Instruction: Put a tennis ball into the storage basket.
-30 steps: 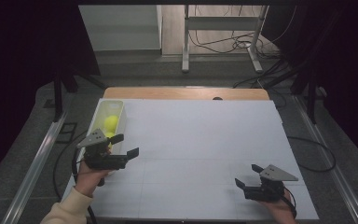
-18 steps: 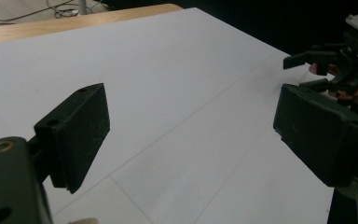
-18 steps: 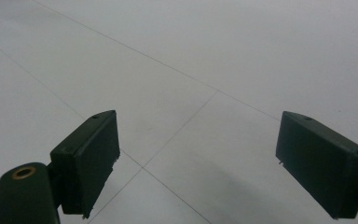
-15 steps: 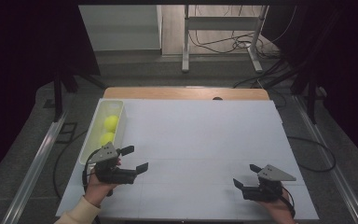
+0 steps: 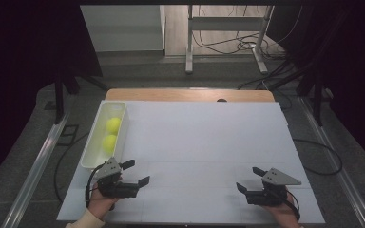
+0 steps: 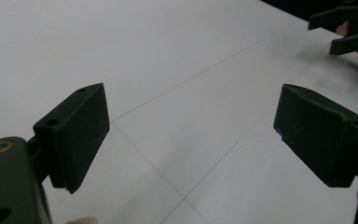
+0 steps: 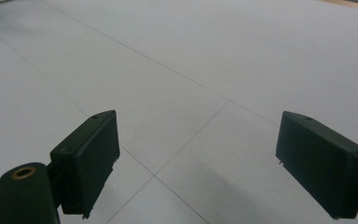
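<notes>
Two yellow-green balls, a farther ball [image 5: 113, 125] and a nearer ball [image 5: 109, 143], lie in a long white tray [image 5: 91, 153] at the table's left side. My left gripper [image 5: 136, 172] rests low near the front left, just in front of the tray, open, with nothing between its jaws [image 6: 186, 135]. At the front right my right gripper [image 5: 250, 180] is open and empty too [image 7: 196, 154]. In the left gripper view the right gripper [image 6: 349, 32] appears far off at the top right.
The table is covered by a white sheet [image 5: 204, 142] with faint fold lines; a strip of wood [image 5: 190, 95] shows at its far edge. Beyond stand a metal frame [image 5: 228, 38] and floor cables [image 5: 266, 71].
My left gripper has moved away from the tray toward the front of the table and sunk lower, uncovering the nearer ball. The right gripper has stayed put.
</notes>
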`<state>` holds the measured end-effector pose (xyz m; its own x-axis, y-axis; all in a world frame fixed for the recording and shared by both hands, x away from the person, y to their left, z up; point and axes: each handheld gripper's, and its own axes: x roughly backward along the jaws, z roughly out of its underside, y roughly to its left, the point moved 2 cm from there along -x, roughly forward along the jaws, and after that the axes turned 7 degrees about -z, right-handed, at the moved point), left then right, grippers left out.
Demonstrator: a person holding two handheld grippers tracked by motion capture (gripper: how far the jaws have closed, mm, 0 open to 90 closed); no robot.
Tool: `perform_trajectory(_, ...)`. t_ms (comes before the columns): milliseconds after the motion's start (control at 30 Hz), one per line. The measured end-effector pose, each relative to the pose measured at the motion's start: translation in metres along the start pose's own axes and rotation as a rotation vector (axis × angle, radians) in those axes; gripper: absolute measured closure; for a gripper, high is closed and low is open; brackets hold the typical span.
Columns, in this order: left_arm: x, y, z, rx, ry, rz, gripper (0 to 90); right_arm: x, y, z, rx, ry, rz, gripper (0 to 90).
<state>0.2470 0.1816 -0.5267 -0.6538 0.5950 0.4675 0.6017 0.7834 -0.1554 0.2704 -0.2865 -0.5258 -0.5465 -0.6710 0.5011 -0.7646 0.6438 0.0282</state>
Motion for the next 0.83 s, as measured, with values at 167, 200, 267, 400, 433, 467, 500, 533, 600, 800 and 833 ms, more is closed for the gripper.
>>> perform_trajectory(167, -0.004, 0.0, 0.007, -0.01, 0.024, -0.002, 10.8, -0.001, 0.001, 0.0, 0.009, -0.004, -0.015, 14.1)
perform_trajectory(200, -0.007, -0.001, 0.008, -0.015, 0.031, 0.003, 10.8, -0.001, 0.001, 0.0, 0.009, -0.002, -0.015, 14.1)
perform_trajectory(267, -0.009, -0.001, 0.009, -0.019, 0.037, 0.007, 10.7, -0.002, 0.001, 0.001, 0.009, 0.005, -0.012, 14.1)
perform_trajectory(400, -0.012, -0.002, 0.009, -0.024, 0.041, 0.014, 10.6, -0.002, 0.001, 0.001, 0.005, 0.005, -0.012, 14.1)
perform_trajectory(433, -0.012, -0.002, 0.009, -0.025, 0.039, 0.014, 10.6, -0.002, 0.001, 0.001, 0.007, 0.008, -0.009, 14.1)
perform_trajectory(467, -0.012, -0.002, 0.009, -0.025, 0.039, 0.014, 10.6, -0.002, 0.001, 0.001, 0.007, 0.008, -0.009, 14.1)
perform_trajectory(500, -0.012, -0.002, 0.008, -0.024, 0.038, 0.014, 10.6, -0.002, 0.001, 0.001, 0.008, 0.008, -0.01, 14.1)
perform_trajectory(533, -0.011, -0.002, 0.008, -0.021, 0.038, 0.017, 10.6, -0.002, 0.001, 0.001, 0.008, 0.007, -0.01, 14.1)
perform_trajectory(600, -0.012, -0.002, 0.008, -0.023, 0.04, 0.018, 10.7, -0.002, 0.001, 0.001, 0.009, 0.005, -0.012, 14.1)
perform_trajectory(800, -0.013, -0.003, 0.007, -0.018, 0.04, 0.019, 10.7, -0.002, 0.001, 0.001, 0.009, 0.004, -0.013, 14.1)
perform_trajectory(833, -0.014, -0.004, 0.007, -0.018, 0.041, 0.019, 10.7, -0.002, 0.0, 0.001, 0.009, 0.004, -0.013, 14.1)
